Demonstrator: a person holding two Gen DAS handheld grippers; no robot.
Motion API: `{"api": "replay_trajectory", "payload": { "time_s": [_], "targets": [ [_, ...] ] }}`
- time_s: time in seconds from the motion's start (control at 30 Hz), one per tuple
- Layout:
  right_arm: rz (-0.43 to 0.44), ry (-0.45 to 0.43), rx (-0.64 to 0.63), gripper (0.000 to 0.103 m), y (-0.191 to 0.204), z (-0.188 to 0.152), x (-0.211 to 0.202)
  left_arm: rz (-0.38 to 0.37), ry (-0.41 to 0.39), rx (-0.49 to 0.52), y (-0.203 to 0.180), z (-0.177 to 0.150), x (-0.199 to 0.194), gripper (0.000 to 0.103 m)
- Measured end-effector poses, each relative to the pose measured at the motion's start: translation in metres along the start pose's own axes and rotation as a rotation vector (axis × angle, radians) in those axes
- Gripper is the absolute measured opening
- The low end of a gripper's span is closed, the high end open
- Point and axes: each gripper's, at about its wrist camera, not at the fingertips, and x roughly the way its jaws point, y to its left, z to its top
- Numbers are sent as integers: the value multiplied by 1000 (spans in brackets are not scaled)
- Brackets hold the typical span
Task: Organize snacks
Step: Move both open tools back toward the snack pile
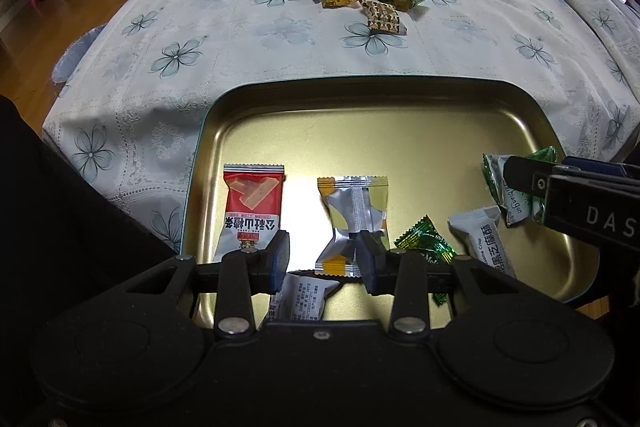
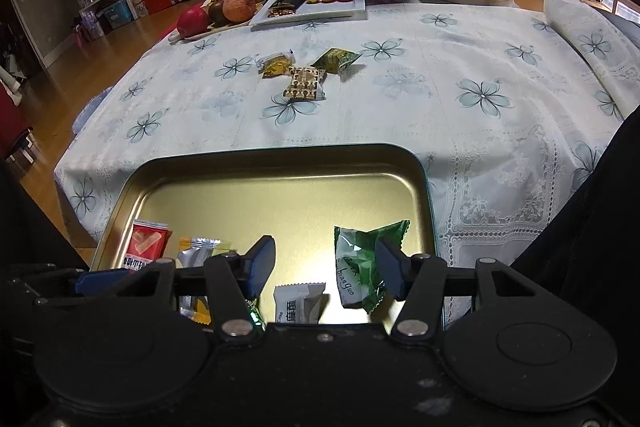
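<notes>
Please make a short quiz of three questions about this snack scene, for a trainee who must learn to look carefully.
1. True or false: the red packet lies inside the gold tray.
2. How many wrapped snacks lie on the tablecloth beyond the tray? A: two. B: three. C: five.
3. Fill in the missing word: the crinkled packet between the fingers of the right tool is white and ____.

Key: 1 true; 2 B; 3 green.
</notes>
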Motion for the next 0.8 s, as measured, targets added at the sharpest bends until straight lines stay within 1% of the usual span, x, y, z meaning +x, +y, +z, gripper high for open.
{"api": "replay_trajectory", "payload": {
  "time_s": [0.17,0.3,0.37,0.43,0.5,0.7,0.8],
  "targets": [
    [-1,21,4,56,-1,0,1,1,9,-34,6,0,-1,47],
    [4,57,13,54,-2,0,4,-11,44,-59,11,2,0,47],
    [11,89,27,54,-4,1,7,-5,77,-64,12,3,2,47],
    [24,131,50,53,-7,2,11,-29,98,-69,14,4,1,47],
    [37,169,75,51,-10,4,15,-35,121,-62,15,9,1,47],
    [87,255,107,49,-15,14,22,-62,103,-53,19,35,-9,47],
    [91,252,81,48,-15,25,22,-69,89,-46,21,52,-13,47]
  ]
}}
